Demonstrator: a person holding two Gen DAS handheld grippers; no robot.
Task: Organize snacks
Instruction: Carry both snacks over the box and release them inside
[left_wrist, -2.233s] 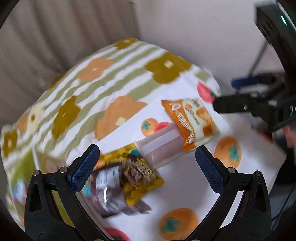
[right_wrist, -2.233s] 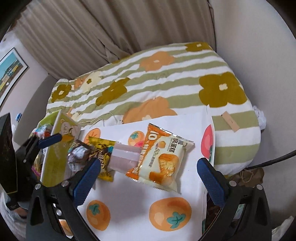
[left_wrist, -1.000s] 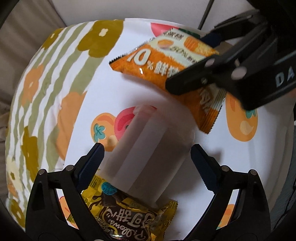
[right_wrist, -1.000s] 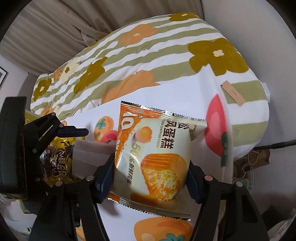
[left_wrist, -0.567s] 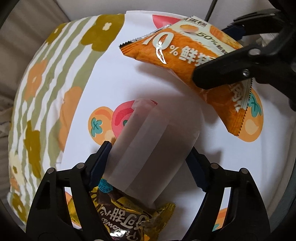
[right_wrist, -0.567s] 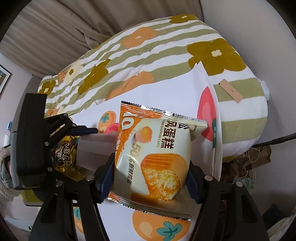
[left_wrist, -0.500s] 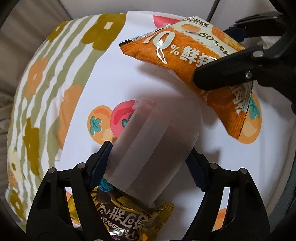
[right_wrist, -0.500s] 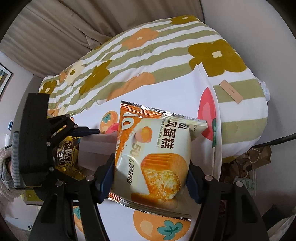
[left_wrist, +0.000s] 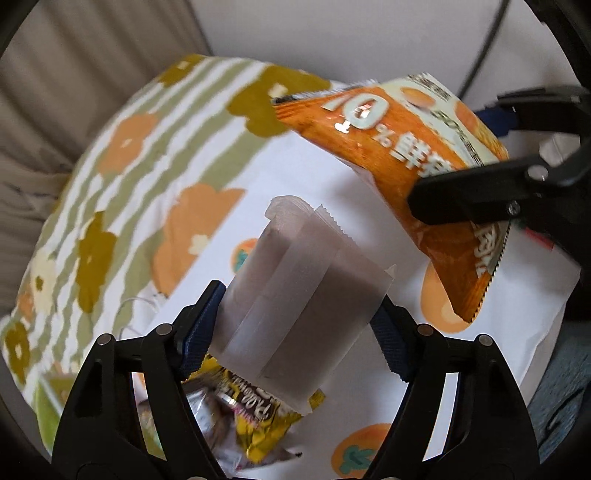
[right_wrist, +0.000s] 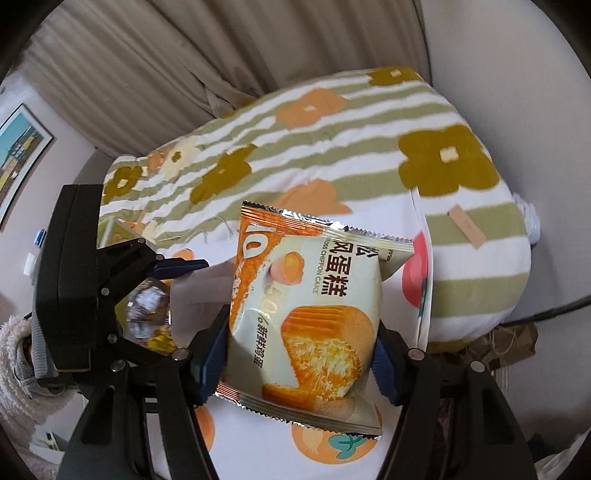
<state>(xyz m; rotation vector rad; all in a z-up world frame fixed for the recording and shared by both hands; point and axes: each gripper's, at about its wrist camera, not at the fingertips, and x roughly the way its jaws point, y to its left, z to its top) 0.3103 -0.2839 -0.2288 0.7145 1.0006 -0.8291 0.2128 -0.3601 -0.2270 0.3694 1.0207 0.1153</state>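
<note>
Two hand-held grippers each clamp one snack above the bed: the left hand-held gripper pinches one frosted white packet, and the right hand-held gripper pinches one orange chiffon cake packet. One yellow chocolate packet lies on the fruit-print sheet below.

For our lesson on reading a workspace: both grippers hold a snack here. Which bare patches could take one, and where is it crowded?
Bare room: the striped flower blanket between the curtain and the fruit-print sheet, and the sheet's white stretch below the chiffon cake packet. Crowded: the yellow snack bag under the frosted packet, by the left gripper.
</note>
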